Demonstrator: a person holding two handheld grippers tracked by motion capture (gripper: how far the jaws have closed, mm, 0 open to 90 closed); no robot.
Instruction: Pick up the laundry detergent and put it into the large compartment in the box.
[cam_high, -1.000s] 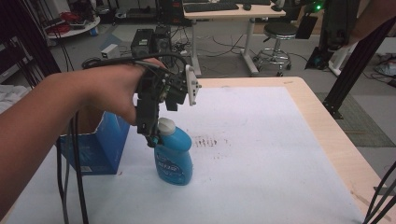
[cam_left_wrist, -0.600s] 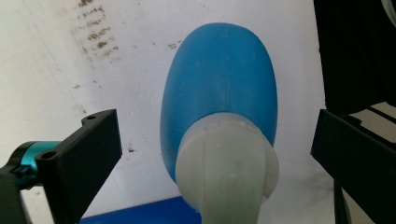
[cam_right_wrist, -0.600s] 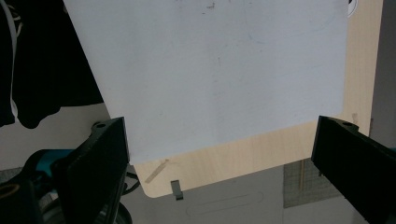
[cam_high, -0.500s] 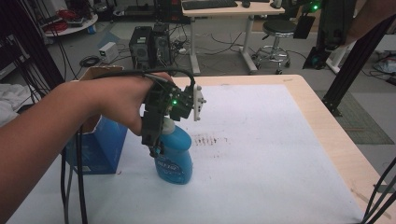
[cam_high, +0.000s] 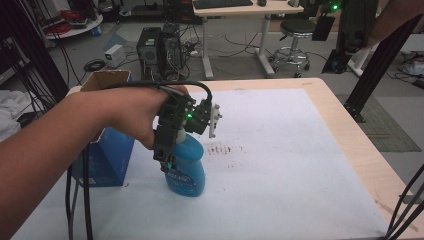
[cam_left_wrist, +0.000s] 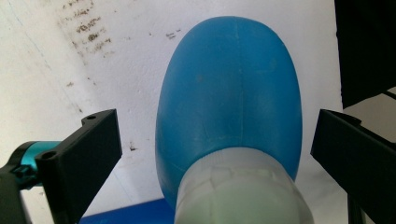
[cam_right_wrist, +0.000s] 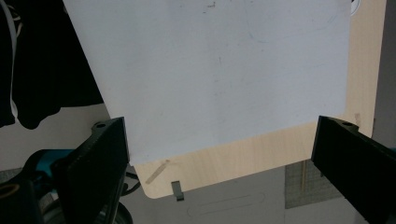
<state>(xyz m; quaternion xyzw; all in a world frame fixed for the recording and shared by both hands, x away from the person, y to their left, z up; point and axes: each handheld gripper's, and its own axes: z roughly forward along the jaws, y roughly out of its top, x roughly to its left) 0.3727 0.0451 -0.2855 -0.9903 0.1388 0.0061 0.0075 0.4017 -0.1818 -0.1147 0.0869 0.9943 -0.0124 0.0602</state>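
I'm holding the left gripper (cam_left_wrist: 212, 154) spread around the blue bottle (cam_high: 186, 167), lower left on the white mat (cam_high: 290, 165); right gripper (cam_right_wrist: 219, 154) hanging spread.

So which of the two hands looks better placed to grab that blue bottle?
The left. Its gripper hangs right over the blue bottle, jaws open on either side of the white cap, not yet touching. The right gripper is open too, but faces the white mat and table edge.

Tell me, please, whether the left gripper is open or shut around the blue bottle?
Open. In the left gripper view the left gripper has its black jaws spread wide on either side of the blue bottle, with white table surface showing in both gaps.
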